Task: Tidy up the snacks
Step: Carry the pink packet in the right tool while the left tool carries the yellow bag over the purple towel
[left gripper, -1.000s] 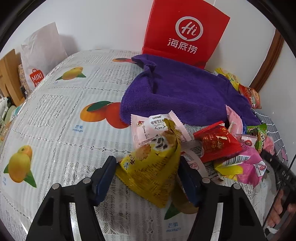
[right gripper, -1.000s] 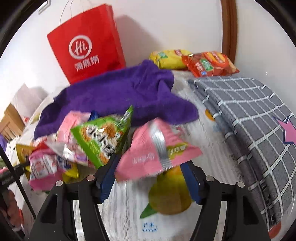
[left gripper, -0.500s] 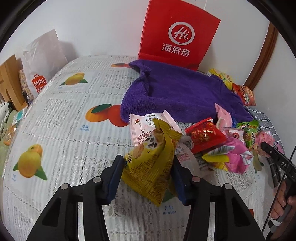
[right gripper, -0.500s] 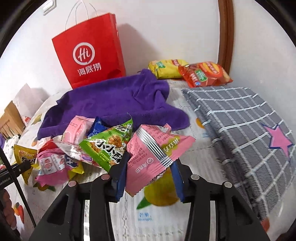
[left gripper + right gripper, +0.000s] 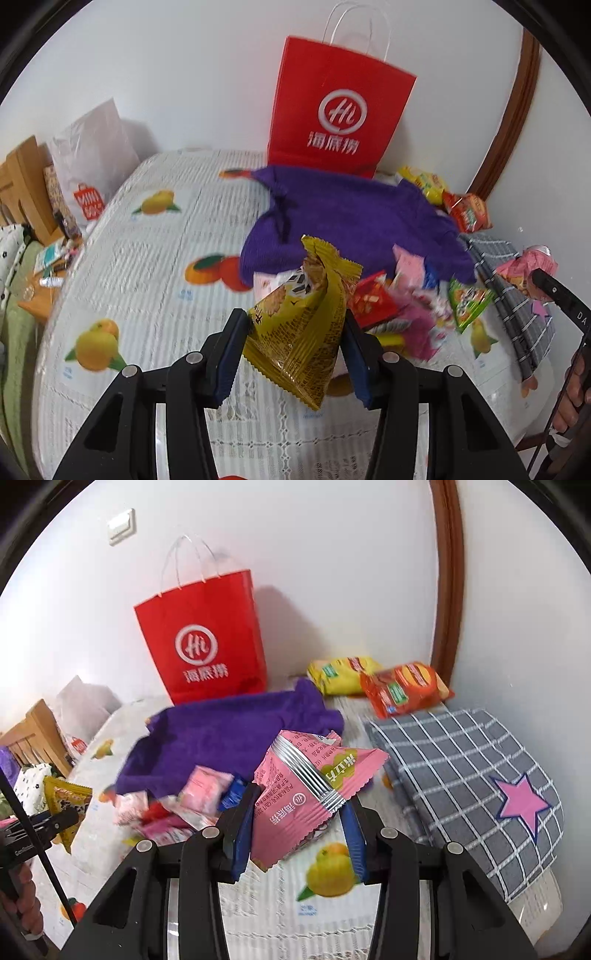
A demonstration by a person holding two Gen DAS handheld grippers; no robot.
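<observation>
Left wrist view alone takes in the white plastic bag (image 5: 92, 162) with its red print at the far left edge of the table, the wooden furniture (image 5: 26, 192) beside it, and the whole loose heap of snack packets (image 5: 402, 314) lying in front of the purple towel (image 5: 354, 218); right wrist view alone shows the wall switch (image 5: 122, 526), the full spread of the grey checked cloth (image 5: 469, 775) with its pink star (image 5: 521, 801), and the yellow packet (image 5: 343, 674) and orange packet (image 5: 406, 688) against the wall, plainly laid side by side; the red paper bag (image 5: 336, 114) stands behind the towel in both.

The left gripper (image 5: 295, 347) is clamped part-way closed on a yellow snack packet (image 5: 303, 317), its blue pads pressing both sides, the packet clear of the fruit-print tablecloth (image 5: 147, 266); the right gripper (image 5: 299, 830) is clamped likewise on a pink snack packet (image 5: 310, 794) held above the cloth, tilted, with its silver seam showing.

Each view catches the other tool only at its edge: in the left one a black finger tip and a scrap of pink wrapper, with part of a hand (image 5: 572, 398) cut off by the frame; in the right one a corner of the yellow packet; the heap is blurred, so its packets are hard to tell apart.
</observation>
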